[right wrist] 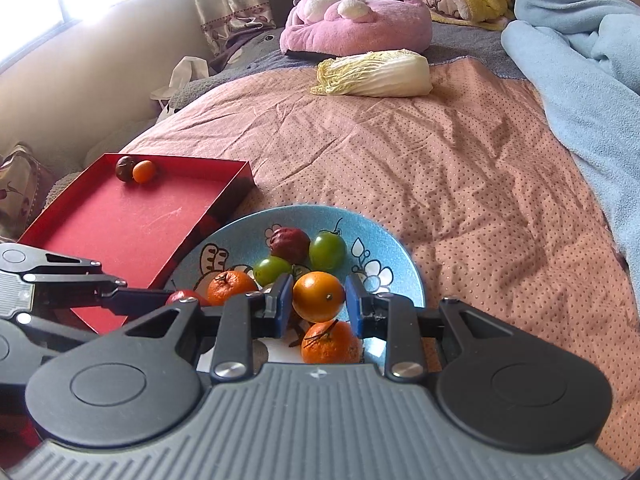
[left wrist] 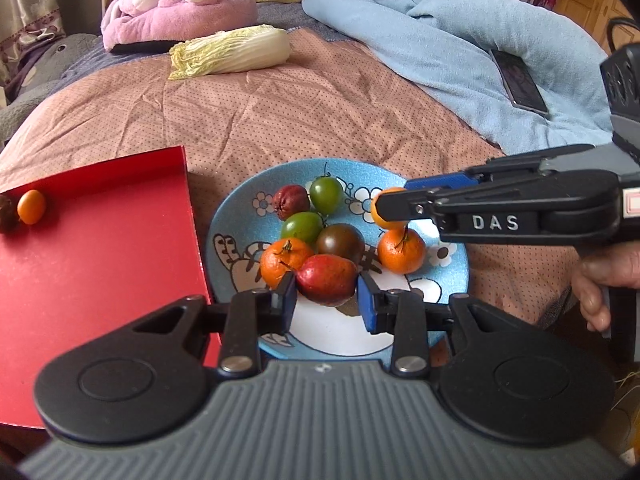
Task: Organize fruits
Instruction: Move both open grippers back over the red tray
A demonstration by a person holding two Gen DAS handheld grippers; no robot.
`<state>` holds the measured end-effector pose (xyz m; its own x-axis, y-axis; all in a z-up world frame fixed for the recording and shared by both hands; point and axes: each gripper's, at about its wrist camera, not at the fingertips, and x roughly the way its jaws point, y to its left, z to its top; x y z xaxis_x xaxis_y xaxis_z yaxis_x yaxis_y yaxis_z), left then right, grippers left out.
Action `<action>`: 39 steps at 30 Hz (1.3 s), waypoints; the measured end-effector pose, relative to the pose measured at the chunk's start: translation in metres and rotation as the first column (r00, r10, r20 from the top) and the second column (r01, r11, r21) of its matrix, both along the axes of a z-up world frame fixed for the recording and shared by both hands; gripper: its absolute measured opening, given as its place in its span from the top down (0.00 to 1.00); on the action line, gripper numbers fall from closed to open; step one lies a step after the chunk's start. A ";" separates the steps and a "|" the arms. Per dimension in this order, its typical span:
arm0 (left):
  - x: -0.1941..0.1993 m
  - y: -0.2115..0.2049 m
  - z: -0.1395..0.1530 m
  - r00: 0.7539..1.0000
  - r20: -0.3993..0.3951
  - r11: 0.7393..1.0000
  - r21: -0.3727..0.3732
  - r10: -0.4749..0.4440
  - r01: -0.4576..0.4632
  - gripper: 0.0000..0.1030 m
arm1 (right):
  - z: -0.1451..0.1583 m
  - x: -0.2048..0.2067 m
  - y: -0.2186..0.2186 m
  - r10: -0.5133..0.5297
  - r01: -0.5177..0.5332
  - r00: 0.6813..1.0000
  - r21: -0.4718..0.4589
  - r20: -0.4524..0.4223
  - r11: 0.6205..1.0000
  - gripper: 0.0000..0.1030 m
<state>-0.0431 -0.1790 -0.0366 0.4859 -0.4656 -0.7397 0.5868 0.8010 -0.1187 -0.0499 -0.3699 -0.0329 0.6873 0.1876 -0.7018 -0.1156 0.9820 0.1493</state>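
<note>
Left gripper (left wrist: 326, 298): nearest the left wrist camera, over near rim of blue plate (left wrist: 232, 216); blue pads (left wrist: 366, 300) clenched on red fruit (left wrist: 326, 285), grasped at both flanks.

Left of plate: red tray (left wrist: 100, 240) on pink dotted bedspread (left wrist: 280, 120), right wall just beside plate rim. Contents, far left corner: dark fruit (right wrist: 125, 168) touching small orange fruit (left wrist: 31, 207).

On plate, left to right: tangerine (left wrist: 285, 261) touching red fruit; wrinkled dark red fruit (left wrist: 291, 201) at far side; two green tomatoes (left wrist: 302, 227) (left wrist: 326, 195); dark brown tomato (left wrist: 340, 243) at centre; second tangerine (left wrist: 401, 251) with stem, set apart at right.

Right gripper (right wrist: 318, 302): entering left wrist view from right, held by a hand (left wrist: 600, 284); jaws clenched on smooth orange fruit (right wrist: 319, 296), held above second tangerine and clear of plate surface. Contact between the two orange fruits: cannot tell.

Far side of bedspread, left to right: pink plush cushion (left wrist: 176, 8), napa cabbage (left wrist: 232, 53) lying on its side, light blue blanket (left wrist: 440, 32) with phone (left wrist: 520, 80) resting on it.
</note>
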 end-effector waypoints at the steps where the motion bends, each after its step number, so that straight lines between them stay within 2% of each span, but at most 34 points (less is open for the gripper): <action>1: 0.000 0.000 -0.001 1.000 -0.003 1.000 0.005 -0.011 0.011 0.65 | -0.002 0.004 0.002 0.004 -0.004 1.000 -0.011 -0.003 1.000 0.68; 4: 0.000 0.001 -0.003 0.999 -0.020 1.000 0.007 -0.027 0.027 0.65 | -0.010 0.012 0.006 0.003 -0.003 1.000 -0.031 -0.012 1.000 0.68; 5: 0.001 0.001 -0.004 0.999 -0.027 1.000 0.009 -0.027 0.027 0.59 | -0.011 0.014 0.006 -0.003 0.003 1.000 -0.034 -0.014 0.999 0.68; 6: 0.002 0.002 -0.004 0.999 -0.033 1.000 0.010 -0.024 0.024 0.48 | -0.013 0.015 0.006 -0.013 0.012 1.000 -0.042 -0.012 0.999 0.68; 8: 0.002 0.003 -0.003 1.000 -0.028 1.000 0.002 -0.014 0.014 0.39 | -0.014 0.016 0.006 -0.031 0.031 0.999 -0.051 -0.013 0.998 0.64; 10: 0.002 0.005 0.000 0.999 -0.028 0.999 -0.027 -0.019 0.018 0.39 | -0.012 0.015 0.005 -0.040 0.040 0.999 -0.043 0.000 0.998 0.43; 12: 0.002 0.007 0.002 1.000 -0.011 0.999 -0.032 -0.008 0.008 0.39 | -0.007 0.013 0.007 -0.039 0.040 0.999 -0.048 0.022 0.998 0.40; 16: 0.010 0.023 0.012 0.992 0.051 0.993 -0.047 0.112 -0.109 0.39 | 0.008 0.015 0.015 -0.020 0.022 0.998 -0.040 0.062 0.999 0.40; 19: 0.022 0.042 0.018 0.973 0.100 0.978 -0.022 0.209 -0.208 0.39 | 0.019 0.022 0.027 0.004 -0.001 0.996 -0.033 0.091 0.999 0.40; 21: 0.034 0.059 0.023 0.961 0.104 0.967 -0.024 0.254 -0.253 0.39 | 0.026 0.028 0.040 0.033 -0.031 0.994 -0.026 0.107 0.999 0.40; 29: 0.075 0.121 0.038 0.928 0.160 0.939 0.018 0.337 -0.344 0.39 | 0.038 0.061 0.110 0.181 -0.182 0.975 -0.008 0.126 0.983 0.40; 35: 0.107 0.177 0.035 0.883 0.117 0.889 0.010 0.454 -0.459 0.40 | 0.032 0.094 0.164 0.265 -0.266 0.958 0.000 0.106 0.964 0.40; 39: 0.118 0.198 0.033 0.874 0.125 0.879 0.020 0.470 -0.476 0.40 | 0.023 0.118 0.195 0.304 -0.305 0.949 -0.002 0.084 0.952 0.40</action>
